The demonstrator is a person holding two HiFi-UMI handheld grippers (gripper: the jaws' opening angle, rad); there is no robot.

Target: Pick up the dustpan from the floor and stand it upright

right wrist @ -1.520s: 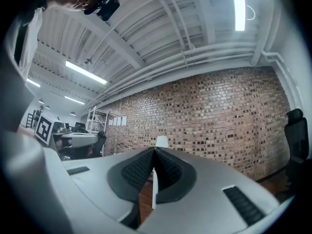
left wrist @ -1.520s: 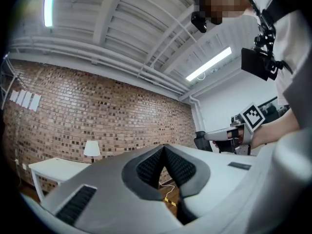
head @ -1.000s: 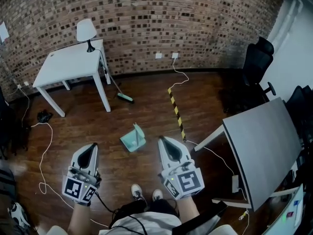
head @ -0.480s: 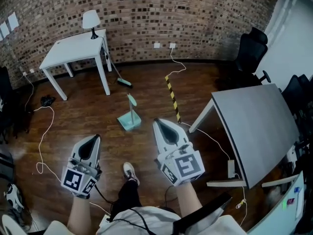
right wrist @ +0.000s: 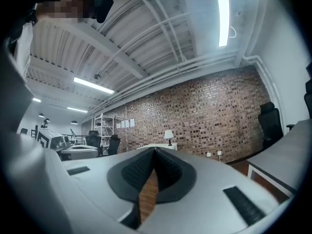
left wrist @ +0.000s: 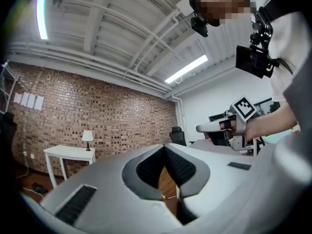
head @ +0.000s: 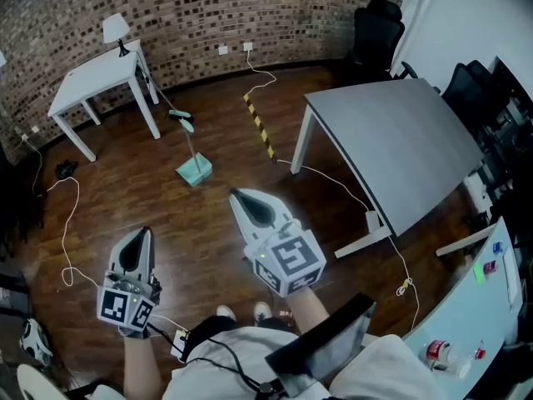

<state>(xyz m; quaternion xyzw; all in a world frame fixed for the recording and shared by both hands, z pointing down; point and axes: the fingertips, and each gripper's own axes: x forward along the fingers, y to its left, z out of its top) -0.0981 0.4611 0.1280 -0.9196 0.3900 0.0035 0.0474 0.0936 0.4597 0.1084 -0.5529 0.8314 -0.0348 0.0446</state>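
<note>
Shift: both grippers are hanging further back from the dustpan (head: 194,170) than a second ago. It is now standing on its pan with the handle up, where earlier it was lying flat.
White table (head: 92,77): sitting far left by the brick wall and carrying a small lamp (head: 116,30); a broom (head: 176,114) is leaning beside its leg.
Left gripper (head: 141,237): pointing level, well apart from the dustpan, its jaws meeting at the tips with nothing between them.
Dustpan place: standing on the wooden floor (head: 208,223) between the white table and the striped tape (head: 258,126), with neither gripper touching it. Its handle top is showing just beside the broom head.
Handling: looking like thin, stiff, light plastic, so I am guessing it is tipping easily on that narrow base and slipping readily against smooth pads.
Hold: the slim handle, near its top, is looking like the best place for narrow jaws.
Contents: the pan is the only container in play, and it is showing too small to tell whether anything is lying in it.
Right gripper (head: 240,198): also pointing level, jaws closed together and carrying nothing.
Grey table (head: 400,140): standing at the right, well apart from the dustpan.
</note>
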